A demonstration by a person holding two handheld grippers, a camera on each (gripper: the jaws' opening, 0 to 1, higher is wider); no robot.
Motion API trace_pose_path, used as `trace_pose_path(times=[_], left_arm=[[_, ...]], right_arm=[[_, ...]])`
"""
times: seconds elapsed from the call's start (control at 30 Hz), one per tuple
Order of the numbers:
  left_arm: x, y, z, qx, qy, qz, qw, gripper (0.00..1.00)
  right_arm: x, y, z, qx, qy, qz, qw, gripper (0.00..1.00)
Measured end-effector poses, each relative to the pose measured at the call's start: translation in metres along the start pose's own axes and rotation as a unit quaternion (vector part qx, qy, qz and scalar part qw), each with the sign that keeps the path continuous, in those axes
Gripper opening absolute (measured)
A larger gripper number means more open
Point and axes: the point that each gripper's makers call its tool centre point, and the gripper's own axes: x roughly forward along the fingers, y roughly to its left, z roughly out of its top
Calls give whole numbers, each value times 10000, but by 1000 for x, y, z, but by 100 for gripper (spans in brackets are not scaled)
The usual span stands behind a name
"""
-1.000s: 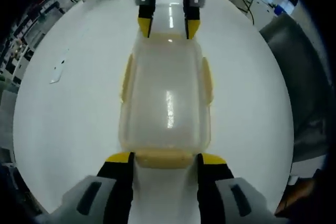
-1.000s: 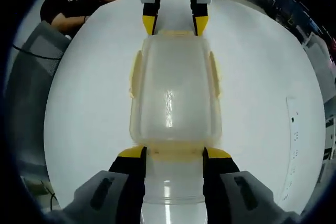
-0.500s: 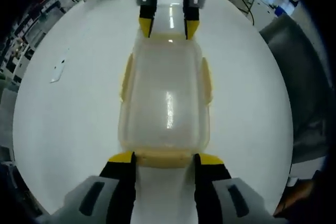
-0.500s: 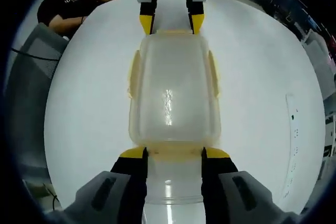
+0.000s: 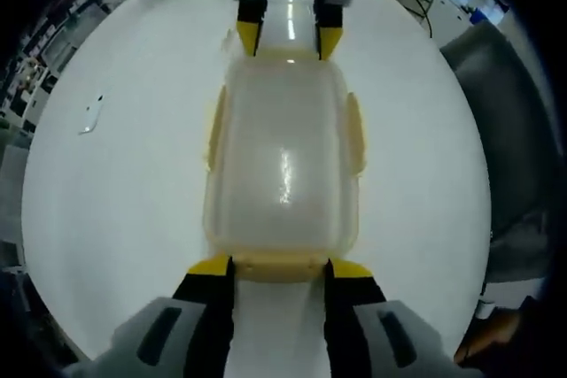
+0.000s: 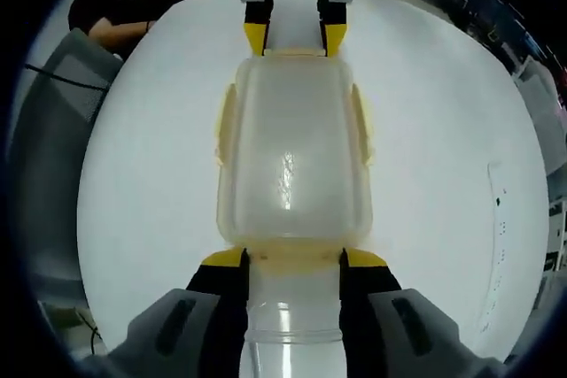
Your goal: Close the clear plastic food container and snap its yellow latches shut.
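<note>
1. The left gripper (image 5: 270, 266) has its jaws spread, straddling the yellow latch (image 5: 276, 265) at its end of the container (image 5: 283, 165), seemingly to press it shut.
2. The right gripper (image 6: 291, 258) mirrors it at the opposite end, bracing.
3. The container lies lid-on, mid white table (image 5: 124, 174); the side latches (image 6: 225, 126) look folded down.

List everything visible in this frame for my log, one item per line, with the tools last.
Food container: one, clear, lid on, middle of the table, between the two tools.
Latches: yellow; one on each long side, one at each end.
Table: one, white, round.
Small flat object: one, pale, on the table, too small to identify.
Seated person: one, dark shirt, at the table edge.
Chair: one, grey.
Left tool: yellow-tipped, open, astride one end latch.
Right tool: same, opposite end.
</note>
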Motion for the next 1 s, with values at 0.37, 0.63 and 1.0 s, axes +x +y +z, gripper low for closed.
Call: trace_pose_path(times=[0.37,0.63,1.0], left_arm=[[-30,-34,-1,-21,84,-40,10000,34],[-72,-41,21,-40,-202,346,9992,34],[-108,-53,74,174,-69,709,9973,34]], right_arm=[[-19,25,16,-150,-249,66,9996,37],[-69,28,20,-361,-423,-254,9981,37],[-132,47,-1,-464,-601,-712,9946,37]])
